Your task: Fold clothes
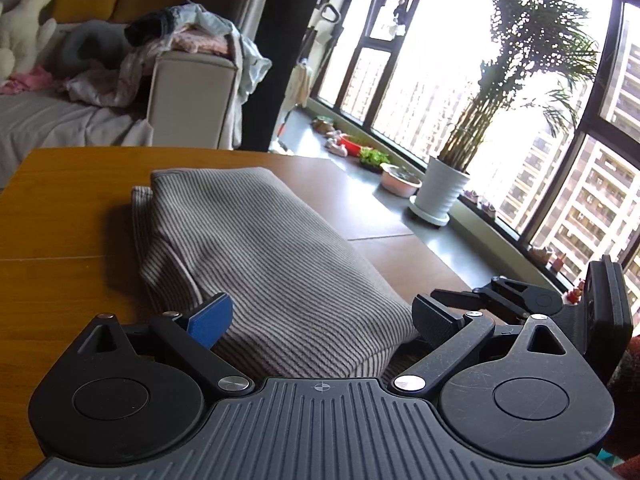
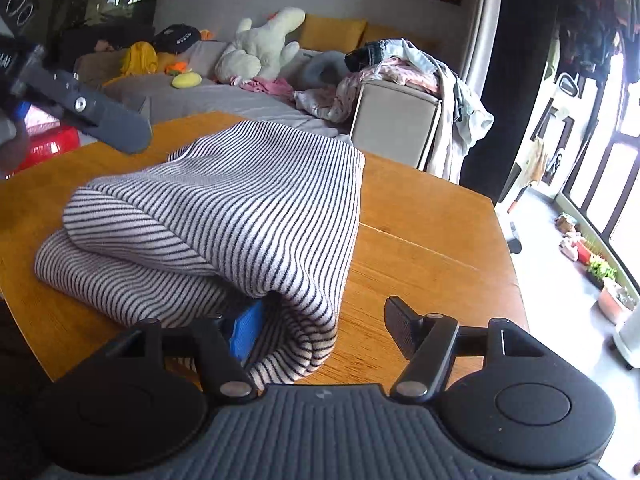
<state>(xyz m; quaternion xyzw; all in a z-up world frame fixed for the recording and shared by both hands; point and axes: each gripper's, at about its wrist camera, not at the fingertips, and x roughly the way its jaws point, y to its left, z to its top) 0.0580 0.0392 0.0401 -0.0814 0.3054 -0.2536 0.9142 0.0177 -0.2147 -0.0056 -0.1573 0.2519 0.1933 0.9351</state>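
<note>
Striped cloth (image 1: pixel 256 256) lies folded in a thick bundle on my wooden table (image 1: pixel 60 216), filling the middle of the left wrist view and running from about 11 o'clock down to 6 o'clock. My left gripper (image 1: pixel 320 322) has its fingers spread wide; the near end of the bundle sits between them, the blue pad (image 1: pixel 210 320) resting at the cloth's 8 o'clock edge and the black finger (image 1: pixel 434 322) just beside its 4 o'clock edge. I see no pinch there.

From the right wrist view the same cloth (image 2: pixel 240 216) shows two stacked layers, the upper fold draped over the lower. My right gripper (image 2: pixel 324 330) is also spread apart. Its blue pad (image 2: pixel 248 334) is tucked under the overhanging top layer at 7 o'clock, touching fabric, while the black finger (image 2: pixel 404 330) stands clear over bare table at 5 o'clock.

Beyond the table, a white plush toy (image 2: pixel 264 50) sits on the sofa (image 2: pixel 224 98) at 12 o'clock.
</note>
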